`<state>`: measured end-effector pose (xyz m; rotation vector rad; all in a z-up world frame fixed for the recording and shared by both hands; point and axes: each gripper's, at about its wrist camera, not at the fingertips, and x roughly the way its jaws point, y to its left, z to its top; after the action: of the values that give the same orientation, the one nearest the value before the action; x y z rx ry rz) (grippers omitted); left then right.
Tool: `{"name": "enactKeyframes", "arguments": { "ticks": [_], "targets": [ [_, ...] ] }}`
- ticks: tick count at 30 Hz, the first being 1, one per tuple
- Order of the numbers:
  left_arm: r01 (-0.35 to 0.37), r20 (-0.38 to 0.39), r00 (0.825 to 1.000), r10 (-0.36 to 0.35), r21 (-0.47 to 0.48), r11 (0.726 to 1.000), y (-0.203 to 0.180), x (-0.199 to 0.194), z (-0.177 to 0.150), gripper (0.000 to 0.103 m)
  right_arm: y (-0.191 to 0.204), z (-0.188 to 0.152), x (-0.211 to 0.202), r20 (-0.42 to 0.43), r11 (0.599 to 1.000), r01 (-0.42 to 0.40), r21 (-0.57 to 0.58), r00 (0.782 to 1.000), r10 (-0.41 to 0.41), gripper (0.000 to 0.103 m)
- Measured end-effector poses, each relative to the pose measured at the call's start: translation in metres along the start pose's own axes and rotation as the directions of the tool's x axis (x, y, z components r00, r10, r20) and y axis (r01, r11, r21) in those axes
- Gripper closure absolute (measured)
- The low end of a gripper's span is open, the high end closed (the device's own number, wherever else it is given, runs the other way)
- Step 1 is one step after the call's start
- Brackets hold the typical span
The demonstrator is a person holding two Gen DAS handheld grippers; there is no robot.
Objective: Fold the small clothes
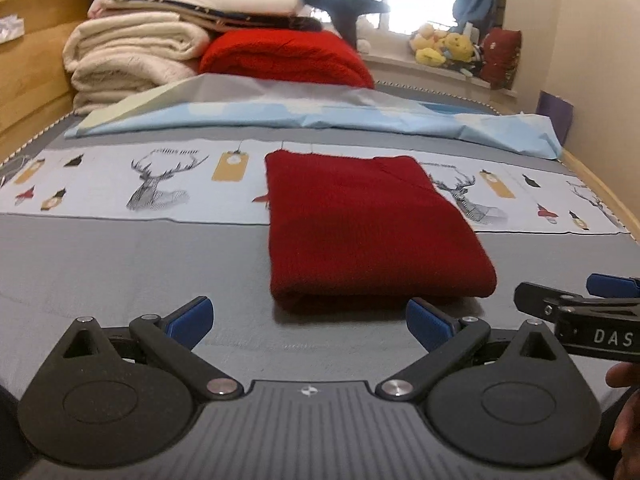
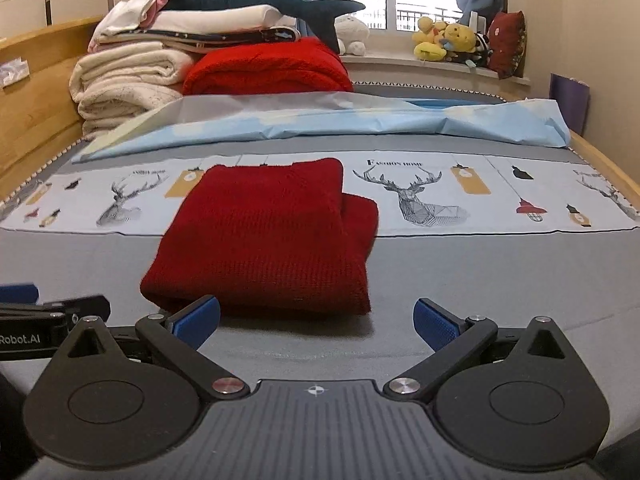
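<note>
The folded red sweater [image 1: 372, 232] lies flat on the bed [image 1: 120, 264], directly ahead of both grippers. The left gripper [image 1: 310, 322] has its jaws spread wide and empty, the sweater's near edge just beyond its fingertips. The right gripper [image 2: 316, 320] is likewise wide apart, holding nothing.

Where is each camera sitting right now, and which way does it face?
Left wrist: on the left gripper, low over the bed, facing the dark red garment and window; the right gripper and a hand show at its right edge.
Right wrist: on the right gripper, facing likewise; the left gripper's tip shows at its left edge.
Shared: garment, red blanket, both jaws open.
</note>
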<state>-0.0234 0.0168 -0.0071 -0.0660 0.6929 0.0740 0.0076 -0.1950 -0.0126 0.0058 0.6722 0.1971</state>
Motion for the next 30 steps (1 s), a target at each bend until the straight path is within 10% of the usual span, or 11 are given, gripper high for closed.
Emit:
{"name": "enactKeyframes", "arguments": {
  "ticks": [30],
  "targets": [
    [0.015,-0.002,1.000,-0.015,0.010,1.000,0.000,0.011,-0.001,0.000,0.011,0.006,0.007,0.016,1.000,0.002,-0.027,1.000,-0.001,0.001]
  ]
}}
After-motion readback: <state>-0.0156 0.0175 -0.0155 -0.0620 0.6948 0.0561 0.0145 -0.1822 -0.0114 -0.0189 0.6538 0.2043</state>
